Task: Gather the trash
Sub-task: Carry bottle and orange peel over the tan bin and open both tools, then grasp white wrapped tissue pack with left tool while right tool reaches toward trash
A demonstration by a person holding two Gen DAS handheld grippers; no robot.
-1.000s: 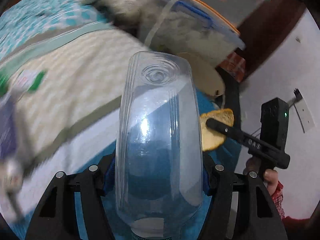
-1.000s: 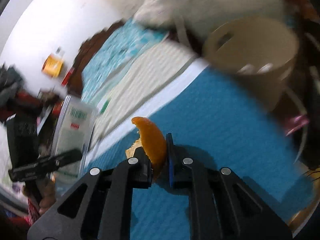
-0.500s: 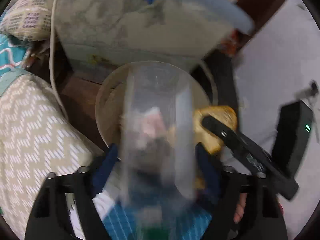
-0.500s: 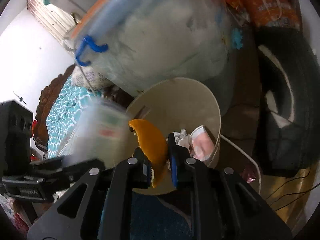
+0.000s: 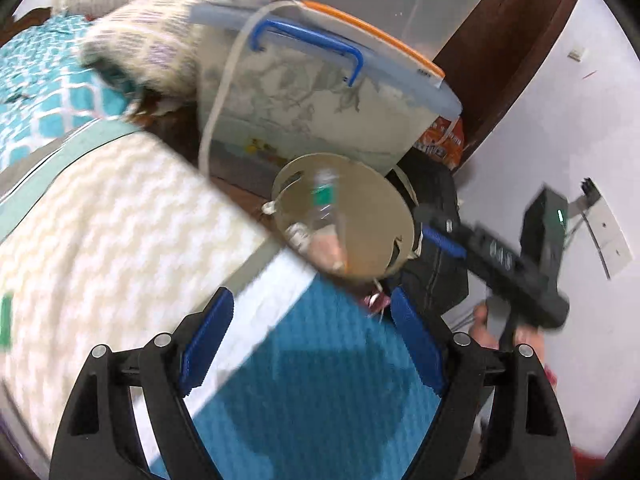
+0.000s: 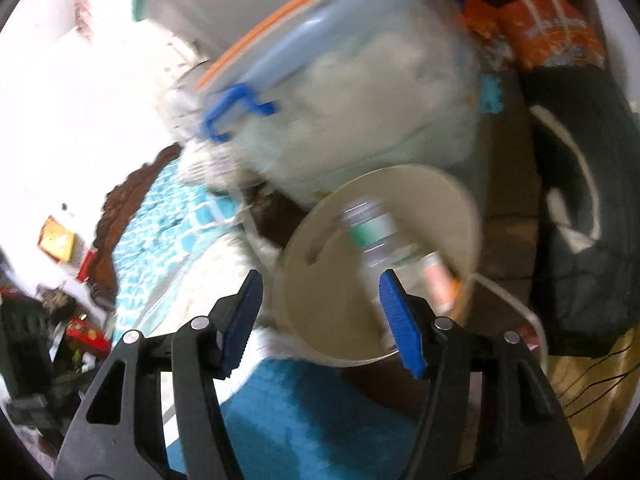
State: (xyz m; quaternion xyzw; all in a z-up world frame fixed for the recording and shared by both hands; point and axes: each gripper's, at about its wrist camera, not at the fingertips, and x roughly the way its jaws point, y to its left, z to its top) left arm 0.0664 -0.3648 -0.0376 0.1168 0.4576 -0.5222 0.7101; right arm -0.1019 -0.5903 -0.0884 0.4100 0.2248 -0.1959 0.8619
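Observation:
A beige round trash bin stands on the floor beside the bed. A clear plastic bottle with a green label lies inside it, with crumpled wrappers and a bit of orange peel. My left gripper is open and empty, held over the bed's blue corner, short of the bin. My right gripper is open and empty, just above the bin's near rim; it also shows in the left wrist view at the bin's right side.
The bed has a blue mat, a cream zigzag blanket and a teal patterned sheet. A lidded plastic storage box with a blue handle stands behind the bin. A black bag lies right of it.
Both grippers opened: the left let go of the clear bottle and the right let go of the orange peel, and both now lie in the bin. Both grippers pulled back from the bin.

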